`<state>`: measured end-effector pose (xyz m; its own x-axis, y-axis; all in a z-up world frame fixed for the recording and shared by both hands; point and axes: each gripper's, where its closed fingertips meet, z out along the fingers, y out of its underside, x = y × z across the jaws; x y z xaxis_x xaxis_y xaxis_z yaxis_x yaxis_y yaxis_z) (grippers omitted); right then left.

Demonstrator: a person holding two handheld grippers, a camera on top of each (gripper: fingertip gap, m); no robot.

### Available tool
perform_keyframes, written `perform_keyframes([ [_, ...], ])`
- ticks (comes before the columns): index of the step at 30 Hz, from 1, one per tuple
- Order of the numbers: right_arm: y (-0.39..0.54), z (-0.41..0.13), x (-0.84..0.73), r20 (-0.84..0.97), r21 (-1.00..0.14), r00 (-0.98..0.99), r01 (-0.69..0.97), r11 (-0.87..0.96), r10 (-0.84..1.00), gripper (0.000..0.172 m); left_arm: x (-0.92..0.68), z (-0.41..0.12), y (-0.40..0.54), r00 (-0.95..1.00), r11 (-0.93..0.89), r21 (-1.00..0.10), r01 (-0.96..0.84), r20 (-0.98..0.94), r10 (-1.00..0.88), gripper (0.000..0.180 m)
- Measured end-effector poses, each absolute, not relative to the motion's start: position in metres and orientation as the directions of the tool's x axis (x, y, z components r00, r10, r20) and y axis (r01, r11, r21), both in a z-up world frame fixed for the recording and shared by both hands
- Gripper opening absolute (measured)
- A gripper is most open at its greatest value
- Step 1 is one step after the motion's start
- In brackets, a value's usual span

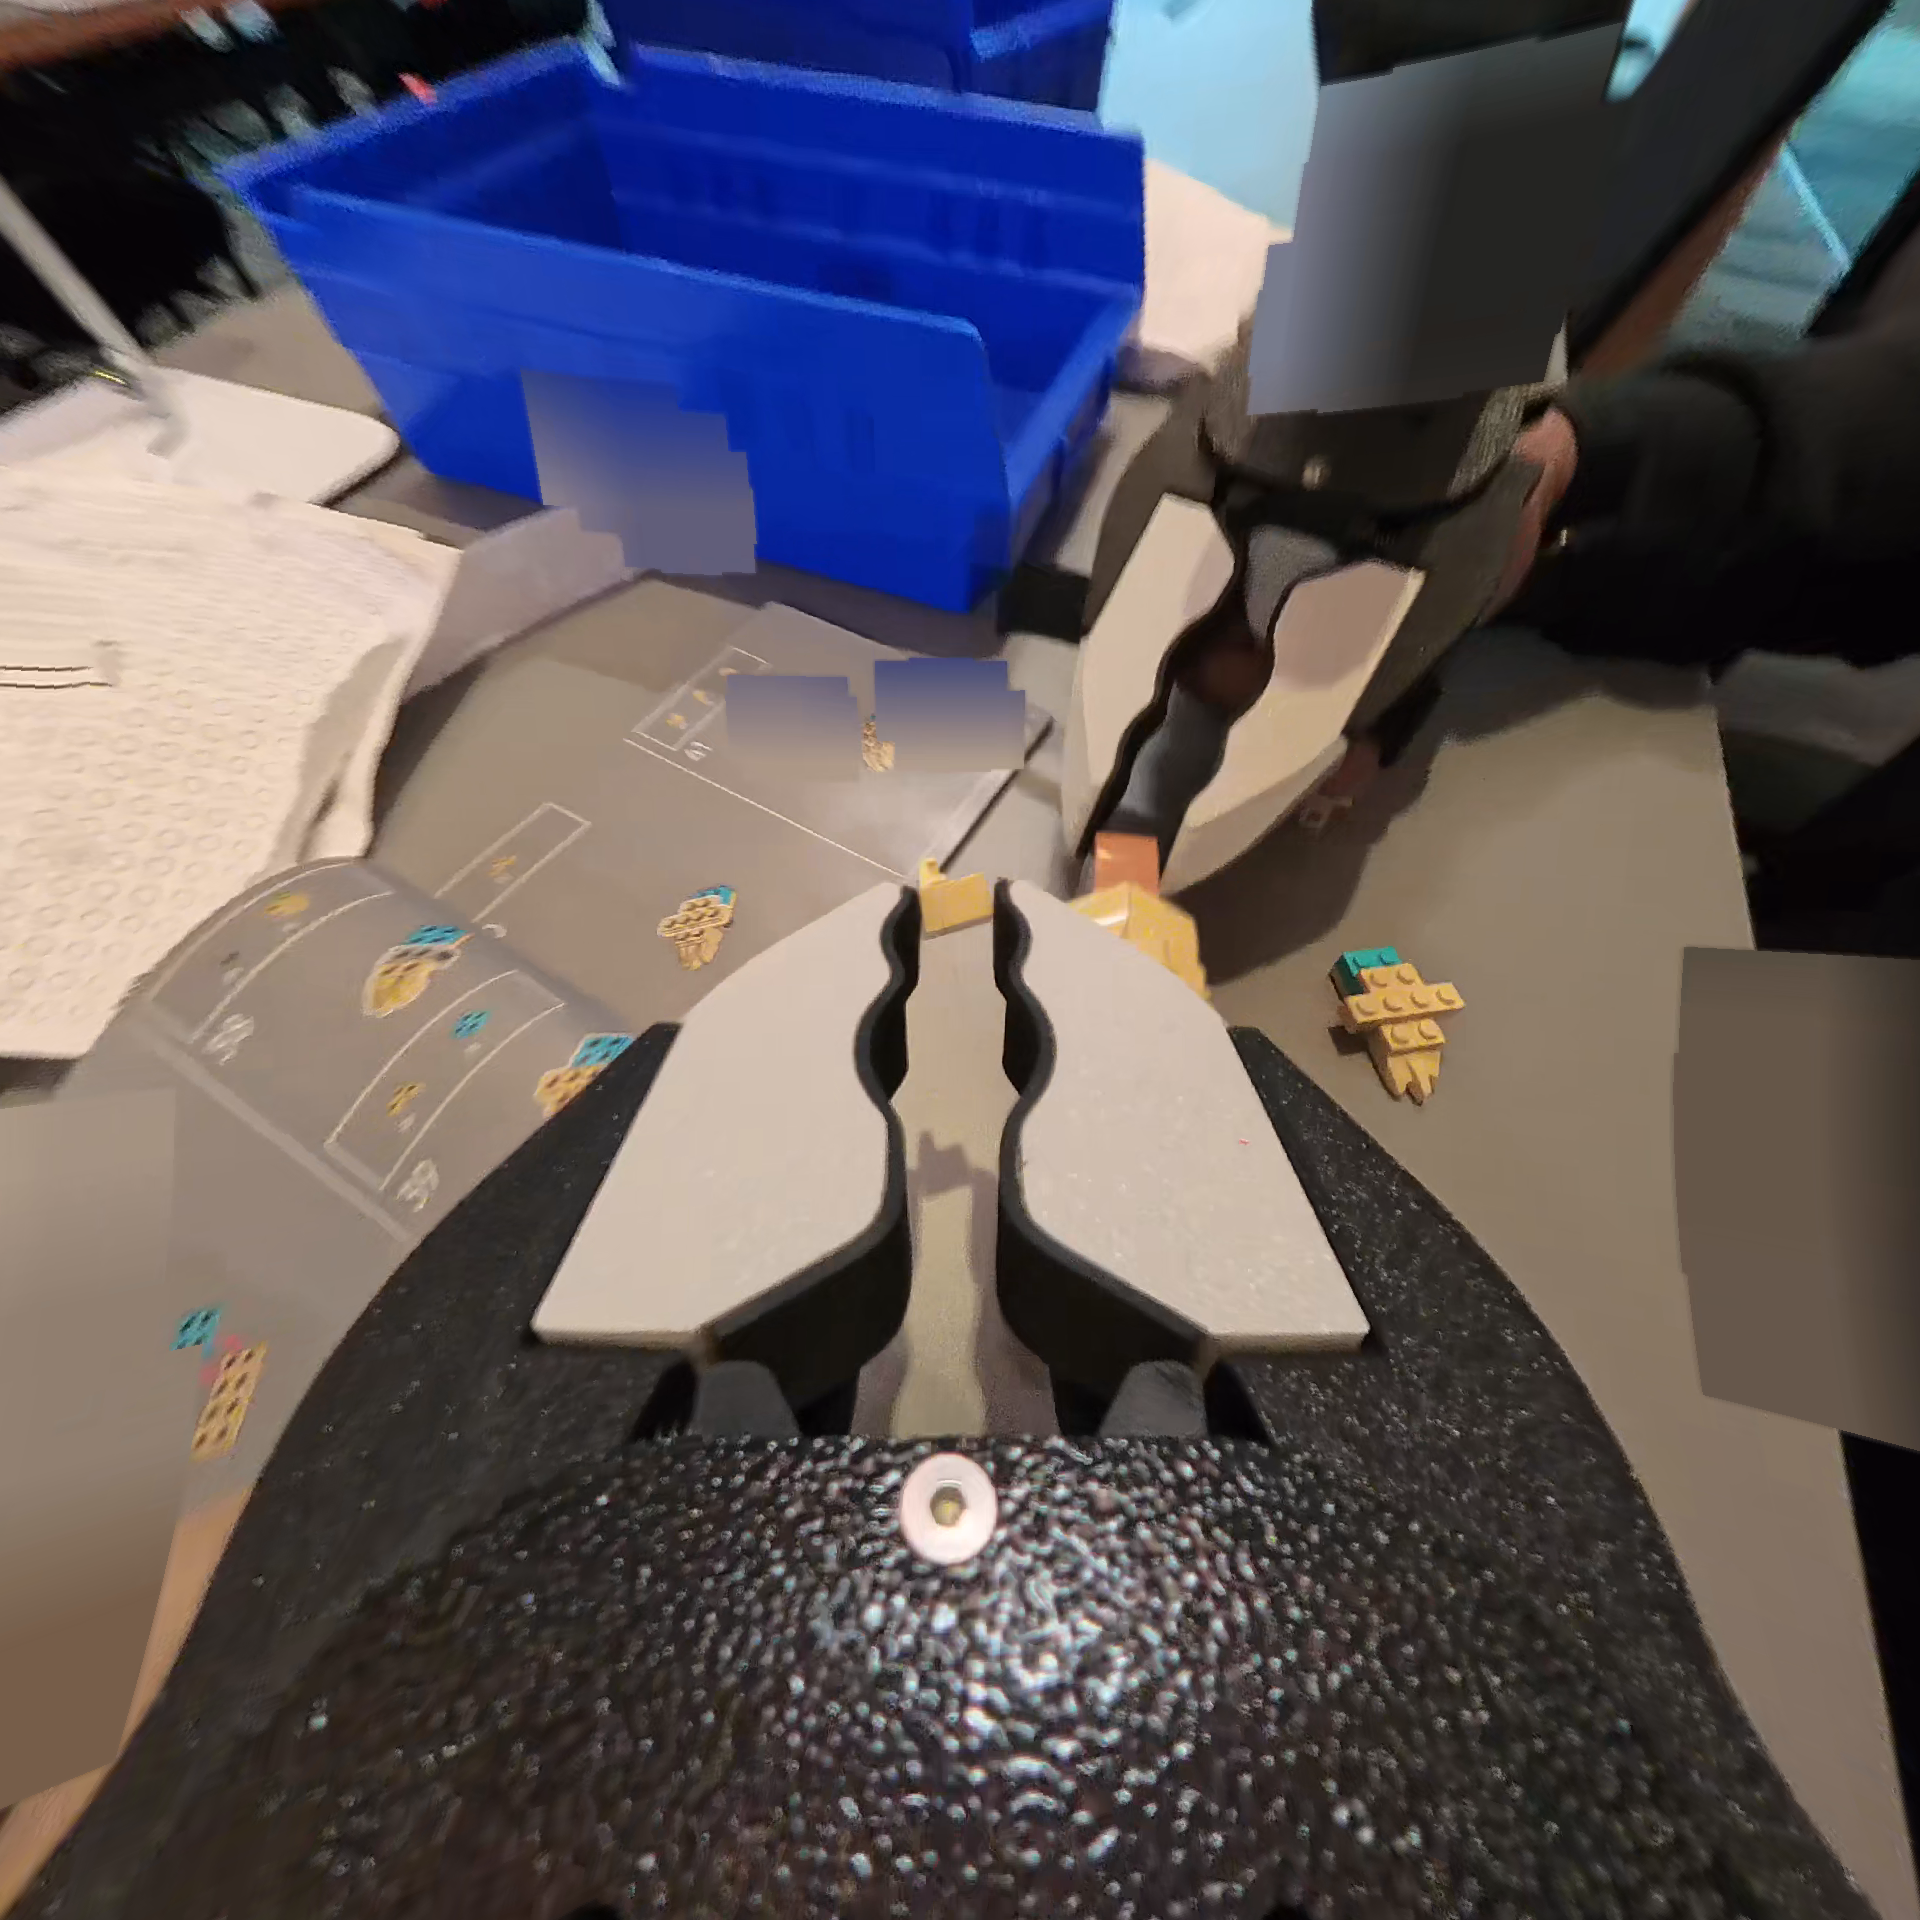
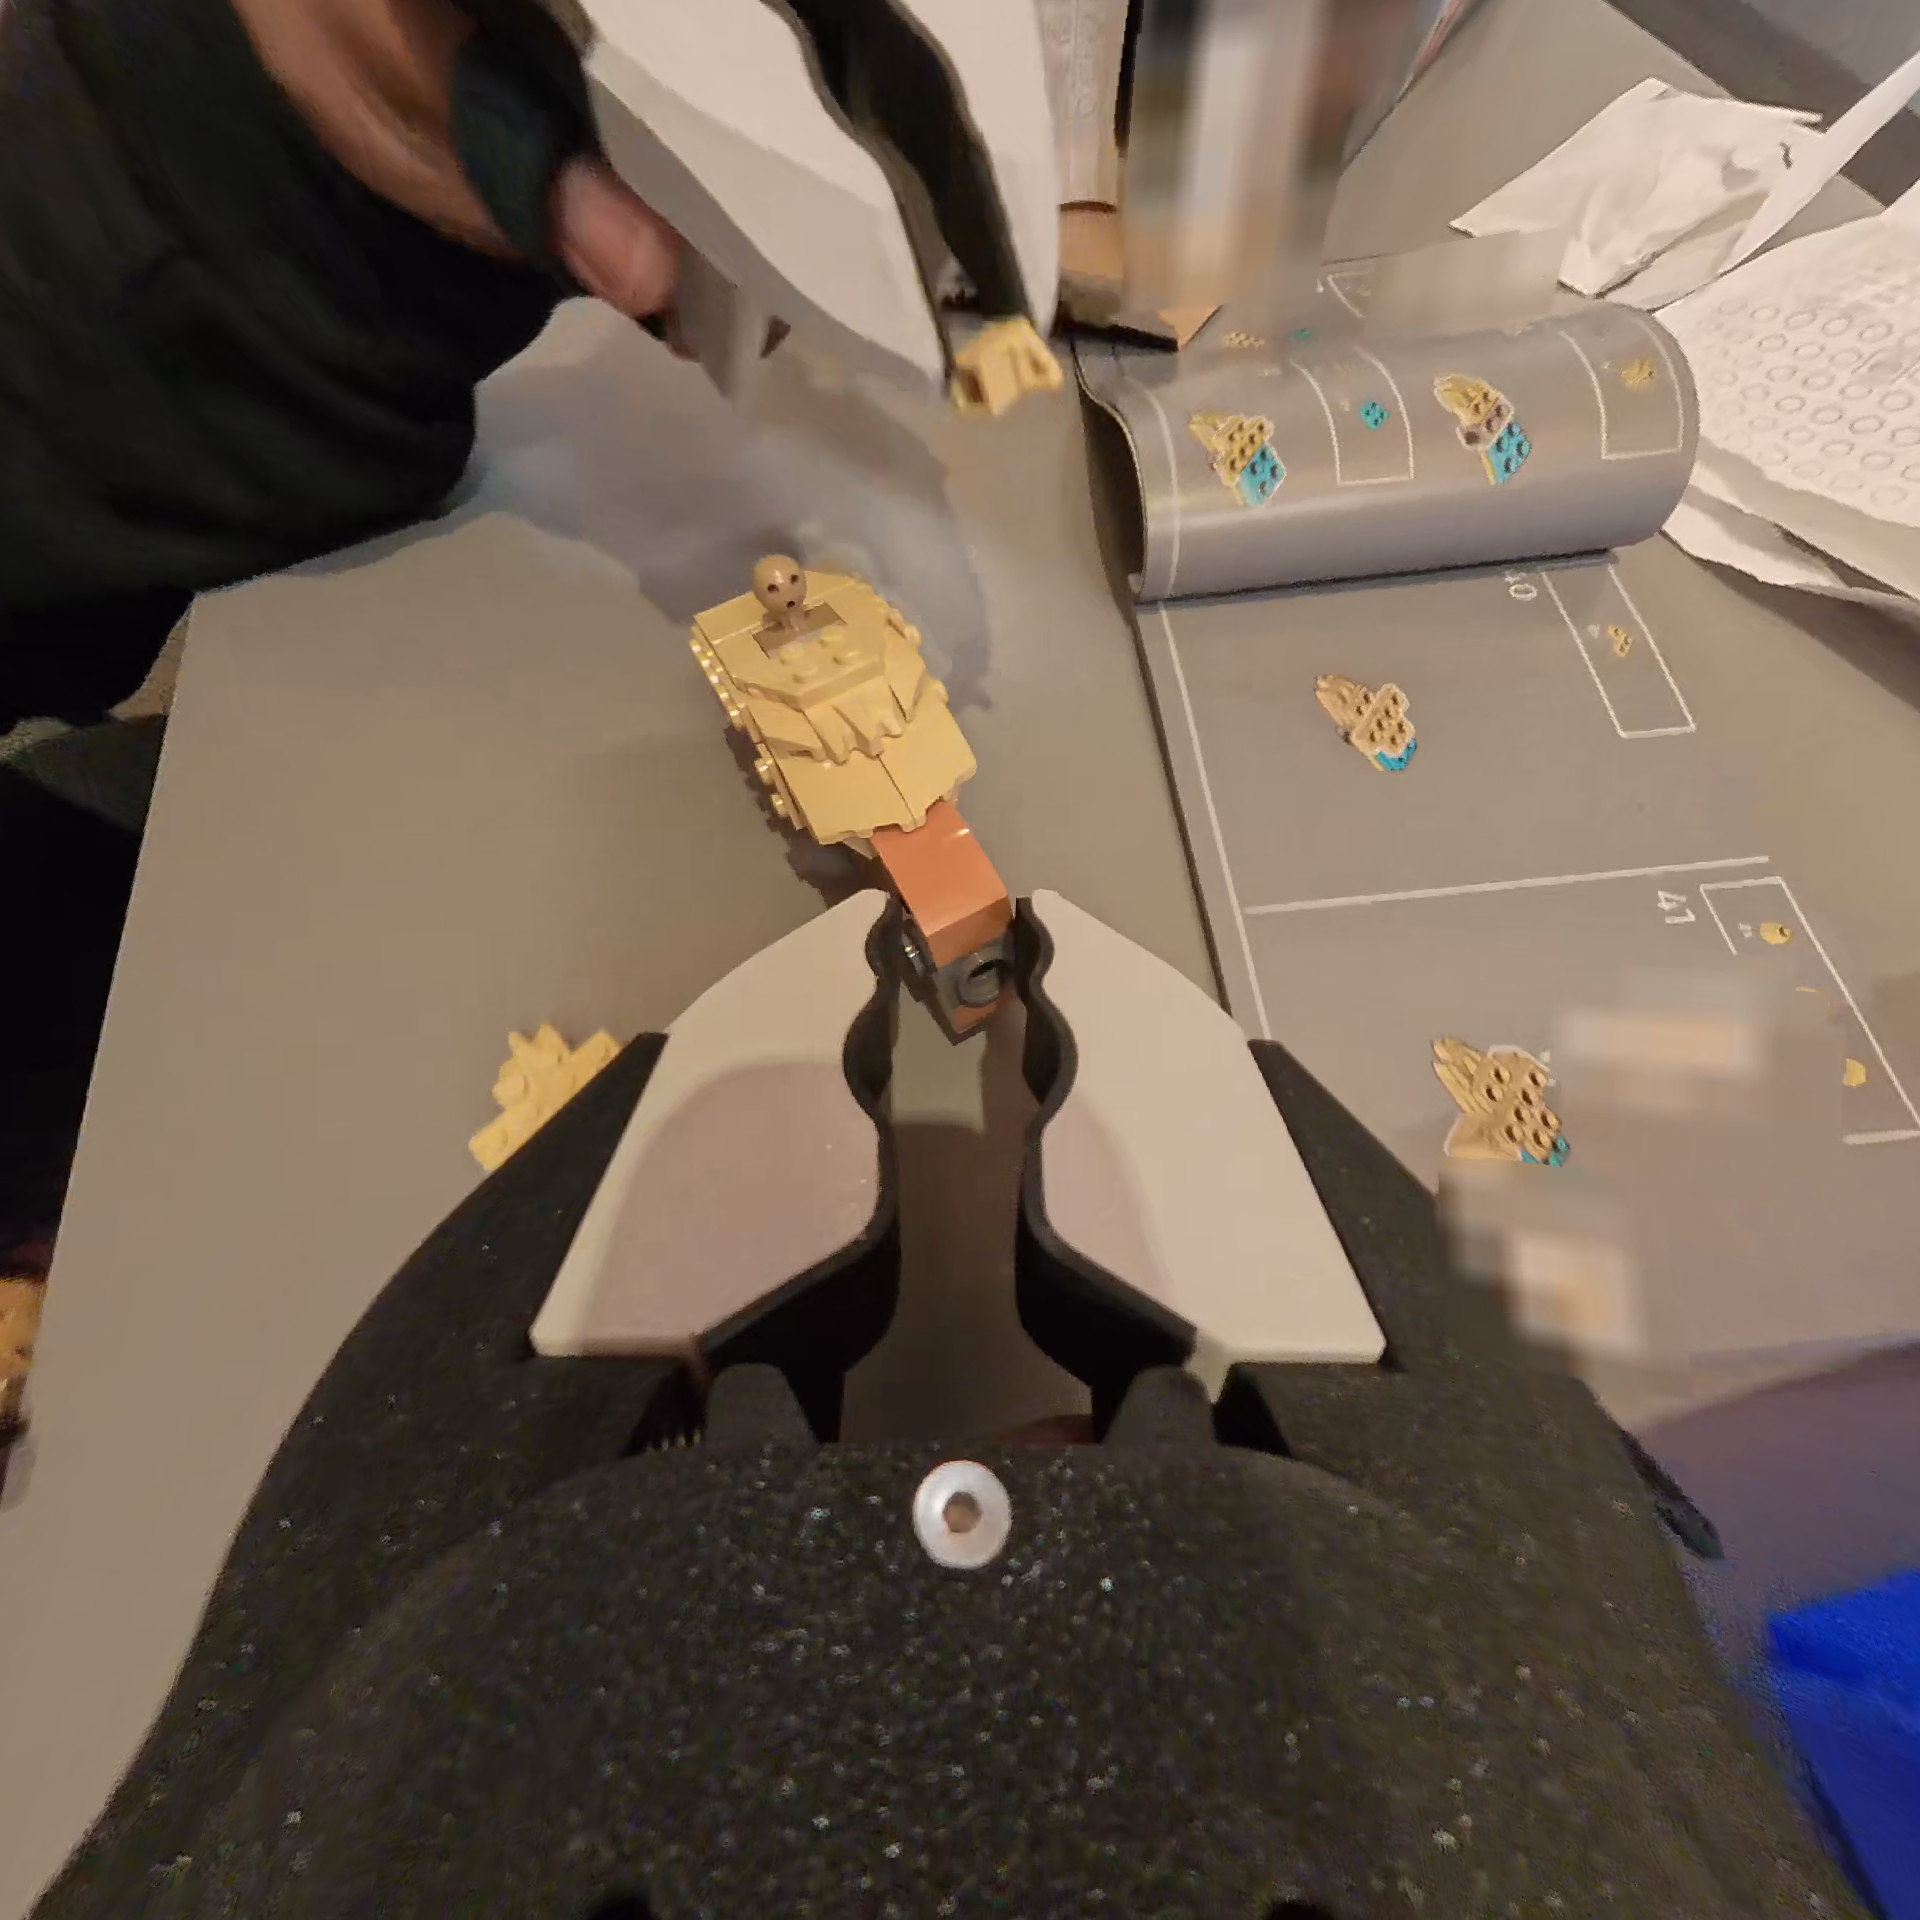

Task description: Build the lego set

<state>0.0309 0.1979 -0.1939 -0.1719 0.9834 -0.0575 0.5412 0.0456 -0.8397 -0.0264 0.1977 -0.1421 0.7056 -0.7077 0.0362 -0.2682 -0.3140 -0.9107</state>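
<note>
Tan brick piece (image 1: 954, 902) sits clamped at the tips of our left hand-held gripper (image 1: 957, 906), pads pressing both sides. Our right hand-held gripper (image 2: 954, 961) is clenched on the brown-and-dark-grey brick end (image 2: 961, 951) of a tan brick model (image 2: 826, 717) lying on the grey worktop (image 2: 416, 831). Instruction booklet (image 2: 1455, 779) w/ printed steps at 3 o'clock; blue plastic bin (image 1: 727, 312) at 11.
</note>
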Motion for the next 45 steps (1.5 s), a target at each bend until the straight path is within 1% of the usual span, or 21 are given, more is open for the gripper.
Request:
perform_keyframes([
  [4, 0.184, -0.194, 0.005, -0.049, -0.83, -0.186, 0.554, 0.063, 0.981, 0.021, -0.04, -0.119, 0.177, 0.761, -0.225, -0.964, -0.138, 0.042, -0.647, 0.013],
  [8, 0.182, -0.193, -0.003, 0.007, -0.814, -0.18, 0.57, 0.111, 0.984, 0.021, -0.032, -0.115, 0.152, 0.76, -0.148, -0.983, -0.112, 0.011, -0.649, 0.013],
  [11, 0.189, -0.187, 0.014, 0.025, -0.817, -0.159, 0.566, 0.112, 0.987, 0.024, -0.02, -0.122, 0.138, 0.763, -0.126, -0.984, -0.125, -0.014, -0.647, 0.013],
  [15, 0.183, -0.185, 0.052, -0.057, -0.804, -0.102, 0.595, 0.015, 0.993, 0.024, -0.009, -0.134, 0.129, 0.782, -0.118, -0.981, -0.154, -0.048, -0.621, 0.013],
  [19, 0.148, -0.199, 0.08, -0.109, -0.775, -0.015, 0.628, -0.075, 0.994, 0.024, -0.007, -0.143, 0.132, 0.822, -0.123, -0.982, -0.143, -0.048, -0.567, 0.013],
  [21, 0.127, -0.206, 0.086, -0.12, -0.768, 0.001, 0.633, -0.094, 0.993, 0.025, -0.008, -0.145, 0.134, 0.845, -0.109, -0.978, -0.177, -0.094, -0.526, 0.013],
  [22, 0.119, -0.21, 0.087, -0.115, -0.763, 0.01, 0.64, -0.095, 0.993, 0.025, -0.008, -0.145, 0.135, 0.851, -0.1, -0.976, -0.194, -0.117, -0.512, 0.013],
  [24, 0.115, -0.214, 0.09, -0.044, -0.75, 0.046, 0.659, -0.063, 0.998, 0.025, -0.006, -0.148, 0.136, 0.856, -0.093, -0.966, -0.24, -0.165, -0.491, 0.013],
  [28, 0.112, -0.222, 0.087, 0.002, -0.715, 0.052, 0.698, -0.035, 0.999, 0.024, -0.002, -0.153, 0.136, 0.848, -0.087, -0.945, -0.315, -0.239, -0.472, 0.013],
  [33, 0.122, -0.226, 0.08, 0.026, -0.694, 0.07, 0.719, -0.032, 0.997, 0.016, -0.002, -0.152, 0.135, 0.848, -0.076, -0.945, -0.319, -0.249, -0.468, 0.013],
  [36, 0.127, -0.226, 0.078, 0.029, -0.694, 0.068, 0.719, -0.029, 0.997, 0.009, -0.002, -0.151, 0.135, 0.85, -0.077, -0.947, -0.311, -0.241, -0.469, 0.013],
  [45, 0.135, -0.222, 0.078, -0.039, -0.716, 0.057, 0.695, -0.067, 0.998, 0.009, 0.0, -0.156, 0.137, 0.844, -0.108, -0.939, -0.326, -0.238, -0.48, 0.013],
])
